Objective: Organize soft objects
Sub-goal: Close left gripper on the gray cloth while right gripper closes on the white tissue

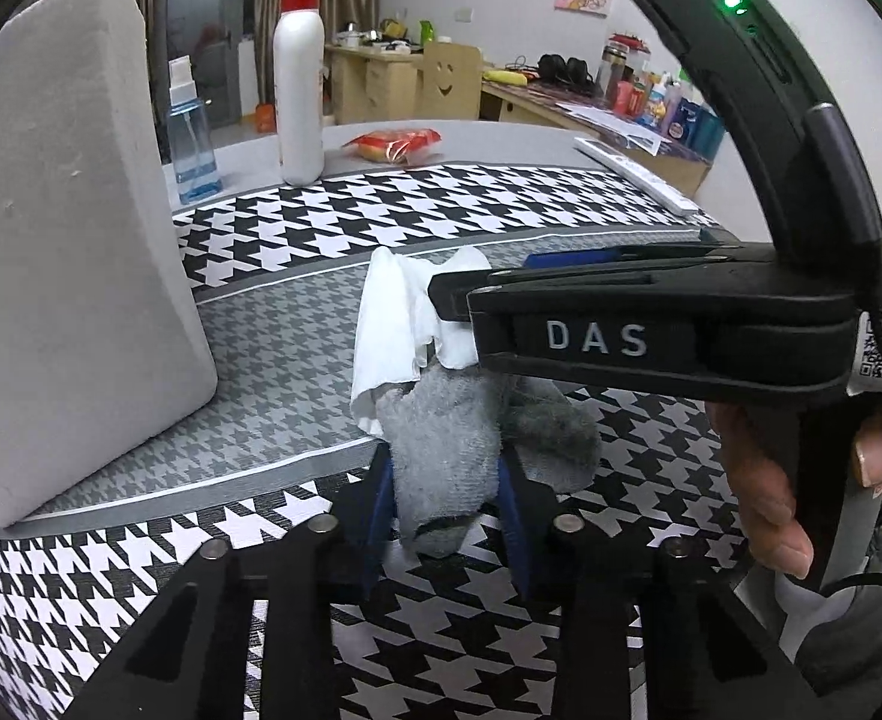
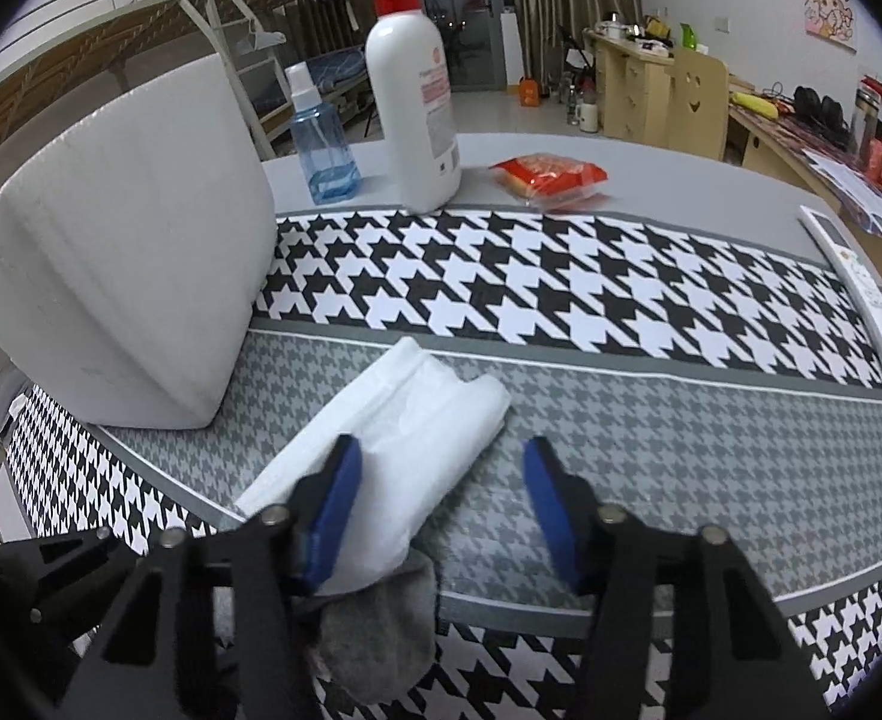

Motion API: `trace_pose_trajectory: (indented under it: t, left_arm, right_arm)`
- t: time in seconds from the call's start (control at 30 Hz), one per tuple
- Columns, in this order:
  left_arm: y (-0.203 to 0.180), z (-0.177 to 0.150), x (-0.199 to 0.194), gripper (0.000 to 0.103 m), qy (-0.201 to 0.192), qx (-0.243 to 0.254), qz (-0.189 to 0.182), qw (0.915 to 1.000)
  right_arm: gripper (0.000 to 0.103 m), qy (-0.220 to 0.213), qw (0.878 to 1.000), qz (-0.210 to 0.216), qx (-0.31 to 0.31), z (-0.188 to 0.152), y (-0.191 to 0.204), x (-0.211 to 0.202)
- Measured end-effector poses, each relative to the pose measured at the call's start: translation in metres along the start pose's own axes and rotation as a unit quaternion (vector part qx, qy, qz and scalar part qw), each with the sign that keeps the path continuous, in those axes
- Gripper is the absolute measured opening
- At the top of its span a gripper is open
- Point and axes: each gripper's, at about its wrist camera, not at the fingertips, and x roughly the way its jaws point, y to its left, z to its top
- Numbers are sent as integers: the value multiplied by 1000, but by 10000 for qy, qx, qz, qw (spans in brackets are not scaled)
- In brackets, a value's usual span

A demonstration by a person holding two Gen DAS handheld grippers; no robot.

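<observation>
Pickup step on the soft pile, both tools in. My left tongs (image 1: pixel 446 501) have the grey sock (image 1: pixel 447 450) between the blue pads (image 1: pixel 384 480), and the pads look pressed into it on both sides, so I call that a grip on the sock. It lies on the houndstooth mat (image 1: pixel 501 210) on the desk (image 1: pixel 501 138), its far end touching the white cloth (image 1: pixel 393 324). My right tongs (image 2: pixel 438 501) are partly spread over that cloth: the left pad (image 2: pixel 336 510) sits on it, the right pad (image 2: pixel 546 504) is off on bare mat, so nothing is clamped yet. I judge the next move is to close the right tongs on the cloth, then draw the two pieces apart without dragging one along with the other; thin cloth may slip or bunch. Pose: both tools pitch steeply down toward the mat; the right one crosses the left wrist view, with a hand (image 1: pixel 765 480) wrapped on its handle. White foam block (image 2: pixel 123 252) stands left of the pile, pump bottle (image 2: pixel 414 114) and spray bottle (image 2: pixel 324 138) behind.
</observation>
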Motion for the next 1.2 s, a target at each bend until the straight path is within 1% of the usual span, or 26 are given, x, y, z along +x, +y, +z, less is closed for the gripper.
trace_pose_trajectory:
  t: [0.03, 0.17, 0.23, 0.3, 0.4, 0.5, 0.67, 1.2]
  left_arm:
    - [0, 0, 0, 29, -7, -5, -3, 10000]
    - [2, -1, -1, 24, -18, -14, 1, 10000]
    - [2, -1, -1, 21, -31, -15, -6, 10000]
    - [2, -1, -3, 18, -50, 1, -26, 10000]
    - [2, -2, -4, 17, -71, 7, -41, 10000]
    - [3, -4, -9, 16, -122, -11, -44, 9999]
    - [3, -5, -17, 15, -273, -3, -20, 9996]
    - [12, -7, -46, 15, -593, -98, 127, 9981]
  right_arm:
    - [51, 33, 10000, 25, -5, 0, 1, 2]
    - [34, 153, 9997, 181, -63, -1, 5, 6]
    - [18, 186, 9995, 235, -96, -1, 8, 8]
    - [12, 246, 9992, 309, -111, -2, 9, 10]
    - [7, 254, 9990, 355, -128, -2, 12, 11]
    - [4, 123, 9991, 388, -76, 0, 12, 5]
    - [4, -42, 9993, 377, -17, 4, 8, -7]
    - [3, -571, 9980, 155, 225, 11, -9, -44]
